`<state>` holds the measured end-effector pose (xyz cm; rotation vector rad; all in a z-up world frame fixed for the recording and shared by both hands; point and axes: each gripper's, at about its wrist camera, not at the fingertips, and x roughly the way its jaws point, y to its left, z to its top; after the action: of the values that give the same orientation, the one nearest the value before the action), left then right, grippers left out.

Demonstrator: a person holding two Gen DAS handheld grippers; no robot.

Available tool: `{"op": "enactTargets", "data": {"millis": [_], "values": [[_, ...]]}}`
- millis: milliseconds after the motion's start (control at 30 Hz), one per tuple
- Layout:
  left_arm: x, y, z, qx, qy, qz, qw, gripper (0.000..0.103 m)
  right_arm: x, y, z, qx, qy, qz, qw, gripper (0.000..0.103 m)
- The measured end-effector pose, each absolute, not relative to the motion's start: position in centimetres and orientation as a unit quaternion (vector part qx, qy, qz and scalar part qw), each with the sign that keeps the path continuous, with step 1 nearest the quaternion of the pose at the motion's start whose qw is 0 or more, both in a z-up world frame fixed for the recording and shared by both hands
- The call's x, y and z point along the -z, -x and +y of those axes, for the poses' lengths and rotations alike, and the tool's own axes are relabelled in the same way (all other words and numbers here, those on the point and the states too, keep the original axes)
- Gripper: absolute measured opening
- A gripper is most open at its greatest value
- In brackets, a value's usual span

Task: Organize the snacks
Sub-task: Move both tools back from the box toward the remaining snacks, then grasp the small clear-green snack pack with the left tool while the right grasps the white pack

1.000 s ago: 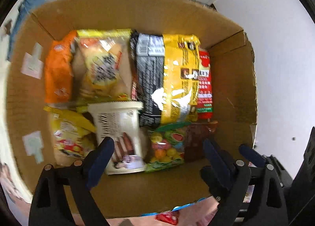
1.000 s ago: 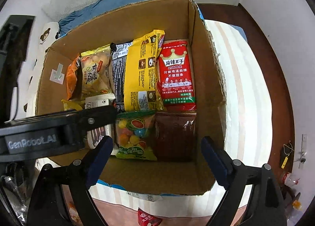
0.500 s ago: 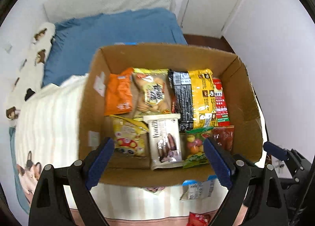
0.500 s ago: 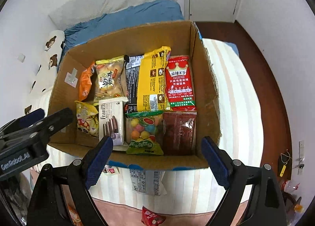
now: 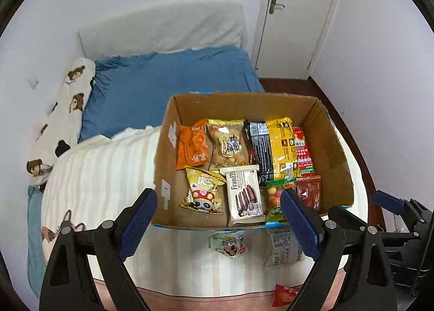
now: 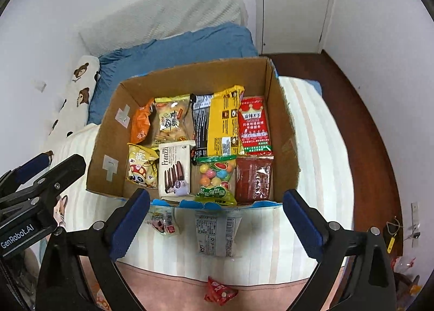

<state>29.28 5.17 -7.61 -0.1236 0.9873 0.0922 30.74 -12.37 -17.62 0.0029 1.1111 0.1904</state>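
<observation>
A: Well, we see our left gripper (image 5: 218, 220) gaping wide with nothing between its jaws, and our right gripper (image 6: 215, 223) is opening wider, also empty, both above the near edge of the cardboard box (image 6: 284, 132).

B: We count nine snack packets (image 6: 173, 170) lying flat inside the box, and three loose packets (image 6: 218, 232) on the striped blanket (image 6: 312, 148) just before it.
</observation>
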Motion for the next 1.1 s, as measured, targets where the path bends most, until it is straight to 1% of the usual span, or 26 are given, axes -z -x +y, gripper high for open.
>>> {"op": "enactTargets", "data": {"millis": [233, 400, 467, 533, 633, 800, 900, 967, 1033, 1100], "values": [[5.9, -26.9, 5.4, -0.045, 0.068, 0.452, 0.889, 0.093, 15.2, -27.9, -12.3, -0.099, -0.004, 0.499, 0.861, 0.101], [6.6, -24.6, 5.8, -0.046, 0.083, 0.46, 0.883, 0.093, 16.0, -25.9, -13.2, -0.112, -0.033, 0.513, 0.85, 0.101], [7.9, -23.9, 5.8, -0.05, 0.081, 0.473, 0.876, 0.093, 17.6, -25.2, -13.6, -0.114, -0.042, 0.53, 0.839, 0.101], [10.2, -23.3, 6.1, -0.061, 0.081, 0.494, 0.863, 0.093, 19.7, -25.1, -14.0, -0.109, -0.045, 0.55, 0.827, 0.101], [13.8, -23.1, 6.2, -0.076, 0.087, 0.529, 0.841, 0.093, 24.4, -25.9, -14.5, -0.092, -0.06, 0.585, 0.804, 0.101], [20.8, -24.6, 6.1, -0.097, 0.094, 0.589, 0.797, 0.093, 30.7, -27.7, -14.2, -0.081, -0.073, 0.616, 0.78, 0.101], [23.6, -25.7, 5.9, -0.096, 0.098, 0.613, 0.778, 0.093, 33.9, -28.6, -13.2, -0.076, -0.064, 0.634, 0.767, 0.099], [24.9, -26.6, 5.9, -0.092, 0.103, 0.621, 0.771, 0.093, 35.3, -28.9, -12.6, -0.074, -0.053, 0.641, 0.762, 0.092], [25.9, -27.6, 5.6, -0.082, 0.106, 0.631, 0.764, 0.093, 36.4, -28.9, -12.6, -0.077, -0.045, 0.647, 0.757, 0.066], [26.7, -28.5, 5.2, -0.065, 0.113, 0.638, 0.759, 0.093, 36.7, -28.6, -13.1, -0.079, -0.044, 0.648, 0.756, 0.059]]}}
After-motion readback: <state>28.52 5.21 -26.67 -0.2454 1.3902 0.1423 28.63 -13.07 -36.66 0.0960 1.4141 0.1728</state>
